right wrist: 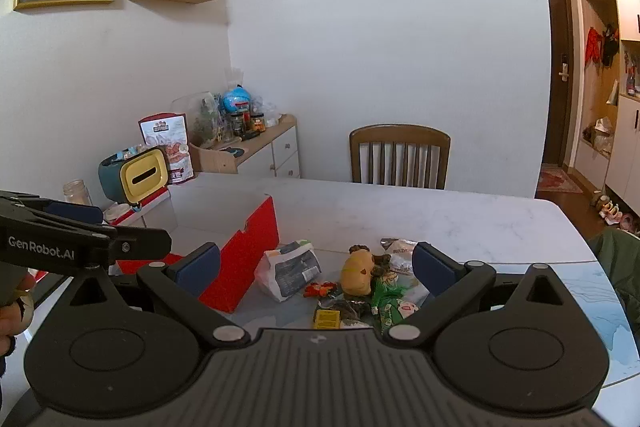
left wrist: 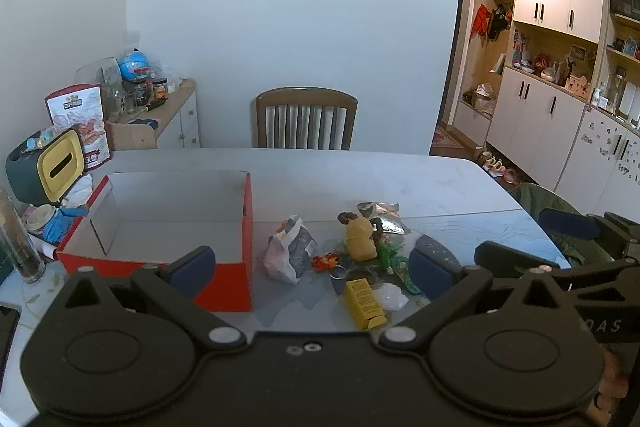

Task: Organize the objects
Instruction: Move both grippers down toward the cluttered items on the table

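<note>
Left wrist view: left gripper (left wrist: 312, 267), blue-padded jaws apart, holding nothing.
Right gripper (right wrist: 316, 265): jaws apart, unloaded.
Box (left wrist: 228, 267): red cardboard, white inside, rectangular.
Pile, right of box: crinkled plastic bag (left wrist: 290, 253), yellow carton (left wrist: 364, 303), tan plush toy (left wrist: 360, 239).
Table (left wrist: 400, 179): smooth pale marble.

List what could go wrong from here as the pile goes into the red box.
1. The pile is tight: the yellow toy touches the foil packet and green wrapper, so grabbing one may drag others.
2. The plastic bag is soft and may slip from a tool.
3. Both tools, left and right, are open and close together; they may collide near the red box.
</note>
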A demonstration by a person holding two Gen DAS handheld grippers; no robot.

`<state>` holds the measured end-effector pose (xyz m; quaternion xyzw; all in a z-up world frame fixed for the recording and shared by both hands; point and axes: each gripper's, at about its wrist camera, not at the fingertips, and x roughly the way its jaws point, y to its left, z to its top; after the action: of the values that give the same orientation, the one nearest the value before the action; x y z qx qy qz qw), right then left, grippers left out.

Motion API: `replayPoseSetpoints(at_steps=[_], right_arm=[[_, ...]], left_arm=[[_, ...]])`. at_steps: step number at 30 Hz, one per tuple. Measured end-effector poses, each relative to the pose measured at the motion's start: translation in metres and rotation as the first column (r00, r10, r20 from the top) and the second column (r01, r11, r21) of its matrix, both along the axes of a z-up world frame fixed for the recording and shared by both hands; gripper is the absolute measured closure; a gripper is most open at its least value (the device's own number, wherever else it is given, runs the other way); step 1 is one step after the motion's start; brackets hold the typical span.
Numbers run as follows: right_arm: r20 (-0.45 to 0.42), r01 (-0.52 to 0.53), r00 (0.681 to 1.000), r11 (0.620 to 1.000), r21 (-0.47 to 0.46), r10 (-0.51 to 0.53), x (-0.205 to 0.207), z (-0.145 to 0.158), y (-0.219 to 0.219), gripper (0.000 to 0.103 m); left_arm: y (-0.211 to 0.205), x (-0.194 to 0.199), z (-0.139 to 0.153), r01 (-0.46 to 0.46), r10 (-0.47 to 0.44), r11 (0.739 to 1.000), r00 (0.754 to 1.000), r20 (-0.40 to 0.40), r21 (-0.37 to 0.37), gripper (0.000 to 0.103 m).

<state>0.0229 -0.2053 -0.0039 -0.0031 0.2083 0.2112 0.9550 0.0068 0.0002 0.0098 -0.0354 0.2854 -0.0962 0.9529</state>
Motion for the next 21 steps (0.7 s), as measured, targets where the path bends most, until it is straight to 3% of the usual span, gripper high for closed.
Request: replayPoseSetpoints(at_steps=[14, 21], right_arm=[[-0.057, 0.017, 0.998, 1.0, 0.017, -0.016, 0.028, -0.016, -0.01, 0.001], [-0.069, 0.018, 0.997, 0.996, -0.085, -0.024, 0.05, -0.027, -0.016, 0.001]], left_arm=[[-0.001, 0.029, -0.013, 0.022, -0.022, 1.0, 0.999, -0.045, 0.004, 0.0], [0.001, 0.059, -0.037, 0.058, -0.057, 0.998, 0.993, -0.101, 0.011, 0.0]])
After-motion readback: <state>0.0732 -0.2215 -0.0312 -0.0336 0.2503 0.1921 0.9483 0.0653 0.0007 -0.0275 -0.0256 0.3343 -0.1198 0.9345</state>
